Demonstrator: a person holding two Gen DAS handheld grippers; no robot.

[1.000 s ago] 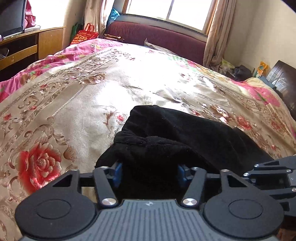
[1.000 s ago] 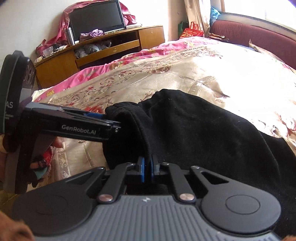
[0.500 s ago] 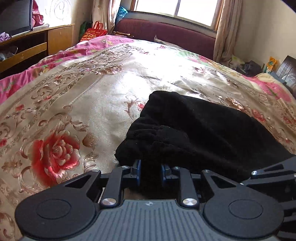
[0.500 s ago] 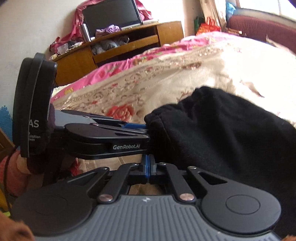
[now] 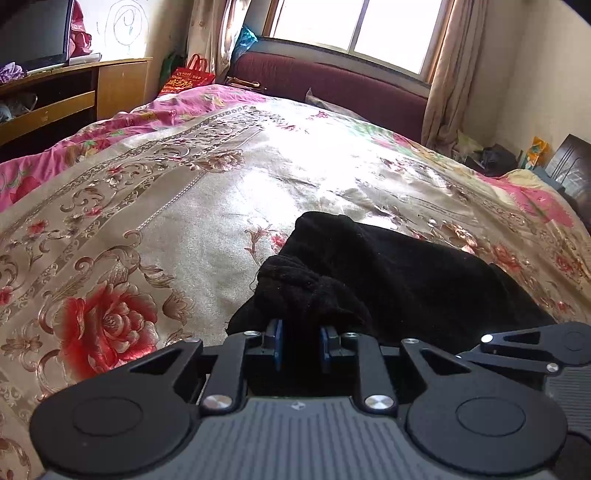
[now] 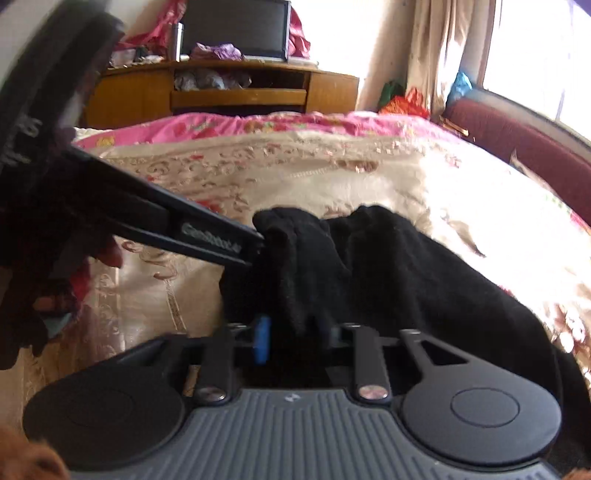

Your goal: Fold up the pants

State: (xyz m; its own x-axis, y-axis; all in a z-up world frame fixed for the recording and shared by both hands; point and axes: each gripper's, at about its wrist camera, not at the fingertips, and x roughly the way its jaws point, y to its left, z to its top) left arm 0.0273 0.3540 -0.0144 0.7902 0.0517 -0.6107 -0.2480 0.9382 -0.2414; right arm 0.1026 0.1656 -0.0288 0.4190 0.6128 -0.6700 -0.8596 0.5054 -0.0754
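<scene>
Gripping a bunched fold of the black pants [image 5: 388,280], the left tool [image 5: 299,345] has its blue-padded jaws partly closed, with dark cloth filling the gap between them. Seen from the right wrist, that same tool reaches in from the left, and raised lettering on its arm reads roughly "GenRobot.AI" — blurred, so only part is sure. The right tool [image 6: 299,341] stands wider apart; a hanging edge of the pants drops between its jaws, with the blue pad [image 6: 261,341] clear on the left, while the right finger is lost in black cloth, so whether it pinches the fabric cannot be told. The pants lie in a heap at the near part of the bed [image 5: 207,206], on a gold floral cover with a large red rose [image 5: 107,325] near left. Farther off — a red bag [image 5: 188,77] with yellow print too small to read, a dark screen [image 6: 236,27] on a wooden cabinet [image 6: 225,92], and a maroon sofa [image 5: 332,88] under the window [image 5: 354,29].
</scene>
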